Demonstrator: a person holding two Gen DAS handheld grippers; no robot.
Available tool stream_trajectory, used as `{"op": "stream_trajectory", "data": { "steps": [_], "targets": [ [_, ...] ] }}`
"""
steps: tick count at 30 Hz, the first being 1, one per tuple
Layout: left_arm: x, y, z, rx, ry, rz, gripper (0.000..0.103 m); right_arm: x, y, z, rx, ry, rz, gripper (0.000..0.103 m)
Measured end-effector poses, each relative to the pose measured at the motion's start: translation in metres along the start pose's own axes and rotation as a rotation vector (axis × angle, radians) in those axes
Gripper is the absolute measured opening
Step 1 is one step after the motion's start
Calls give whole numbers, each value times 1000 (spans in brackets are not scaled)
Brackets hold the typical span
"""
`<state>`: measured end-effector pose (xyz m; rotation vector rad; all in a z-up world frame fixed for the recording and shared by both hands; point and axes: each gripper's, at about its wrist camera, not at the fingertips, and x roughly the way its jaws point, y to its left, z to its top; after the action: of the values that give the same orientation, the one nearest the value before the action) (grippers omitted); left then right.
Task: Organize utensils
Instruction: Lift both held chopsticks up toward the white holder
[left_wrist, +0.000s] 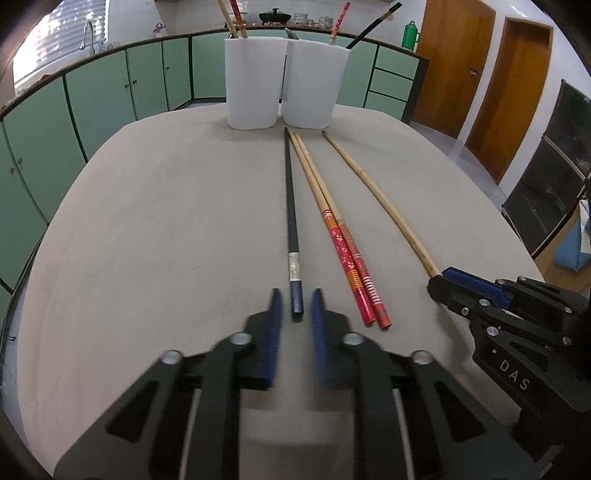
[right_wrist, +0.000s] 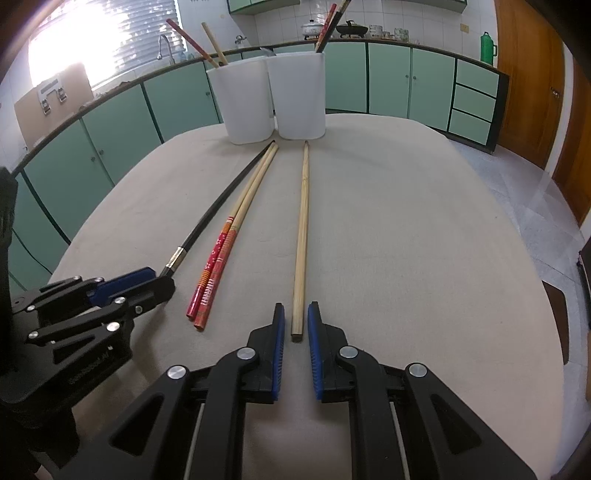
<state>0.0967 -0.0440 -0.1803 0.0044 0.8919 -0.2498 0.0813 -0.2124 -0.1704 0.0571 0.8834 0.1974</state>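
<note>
1. Left wrist view: left gripper (left_wrist: 296, 306) is low over the grey table (left_wrist: 166, 221), jaws apart, straddling the butt end of the black chopstick (left_wrist: 291, 221). Blue pads (left_wrist: 275, 332) sit either side of it; contact can't be judged.
2. Black chopstick lies flat, tip pointing at the two white holders (left_wrist: 286, 85) at the far edge.
3. Just right of it: red-patterned pair (left_wrist: 334, 229), side by side and touching, tips also toward the holders.
4. Further right, apart from the pair: plain bamboo chopstick (left_wrist: 376, 199), tip near the holders.
5. Right wrist view: right gripper (right_wrist: 296, 321) has jaws apart, straddling the near end of the bamboo chopstick (right_wrist: 301, 236), not clamped on it.
6. Holders stand upright, touching each other. Left holder (right_wrist: 242, 103) has a red and a bamboo stick in it; right holder (right_wrist: 297, 96) has a red and a black one.
</note>
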Motion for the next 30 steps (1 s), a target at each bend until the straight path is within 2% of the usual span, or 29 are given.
{"op": "stream_trajectory", "data": {
  "steps": [1,7,15,23,30],
  "targets": [
    [0,0,1,-2,0,-3,6,0,0,0,-3,1,9,7],
    [-5,3,-1,-14,-13,-11,6,-3,-1,-1,0,-10,12,7],
    [-49,5,13,26,-107,13,6,-35,-2,15,-34,-75,-8,6],
    [-122,4,61,61,-305,-12,6,-96,4,73,-141,-225,-30,6],
    [-153,4,117,82,-408,-67,6,-130,5,149,-216,-312,14,6]
  ]
}}
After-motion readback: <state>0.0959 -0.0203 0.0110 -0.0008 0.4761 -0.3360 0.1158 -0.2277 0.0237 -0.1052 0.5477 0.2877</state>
